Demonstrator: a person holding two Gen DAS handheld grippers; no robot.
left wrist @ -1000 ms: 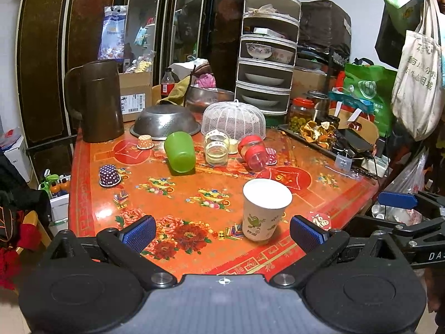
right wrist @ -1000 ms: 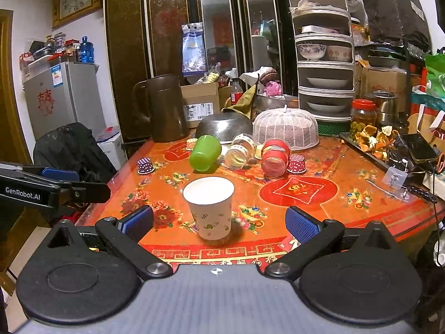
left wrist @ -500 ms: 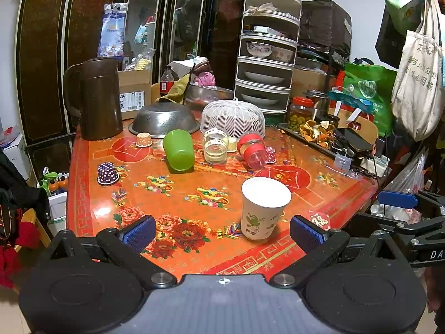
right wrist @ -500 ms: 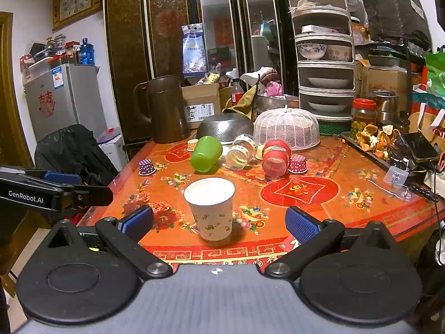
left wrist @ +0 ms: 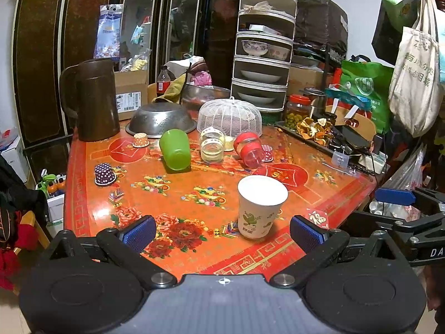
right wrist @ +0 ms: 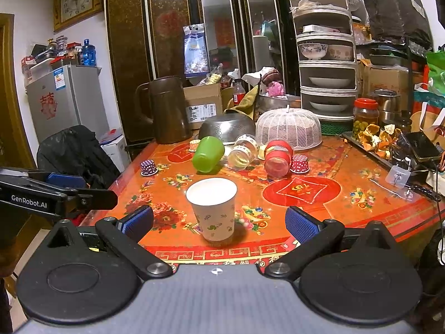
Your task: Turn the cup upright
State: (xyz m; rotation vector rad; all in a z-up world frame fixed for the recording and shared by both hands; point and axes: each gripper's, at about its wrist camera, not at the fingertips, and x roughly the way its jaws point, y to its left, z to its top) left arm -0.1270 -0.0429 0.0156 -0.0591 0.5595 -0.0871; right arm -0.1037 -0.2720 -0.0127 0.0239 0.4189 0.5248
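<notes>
A white paper cup (left wrist: 261,207) with a green leaf print stands upright, mouth up, near the front edge of a red-and-orange floral table (left wrist: 178,194). The left gripper (left wrist: 222,229) hangs just off that edge, its blue-padded fingers (left wrist: 139,229) spread wide and holding nothing; the cup sits ahead of them, nearer the right-hand pad and clear of both. The right gripper (right wrist: 218,221) faces the same cup (right wrist: 214,208) from the table's front, its fingers (right wrist: 301,224) likewise wide apart and empty, the cup between their lines but touching neither. Farther back, a green plastic cup (left wrist: 175,150) lies on its side, beside a tipped glass jar (left wrist: 212,146) and a red-lidded jar (left wrist: 250,150), also on its side. Behind them sit an overturned metal colander (left wrist: 160,118), a white mesh food cover (left wrist: 229,115) and a tall brown jug (left wrist: 93,98).
</notes>
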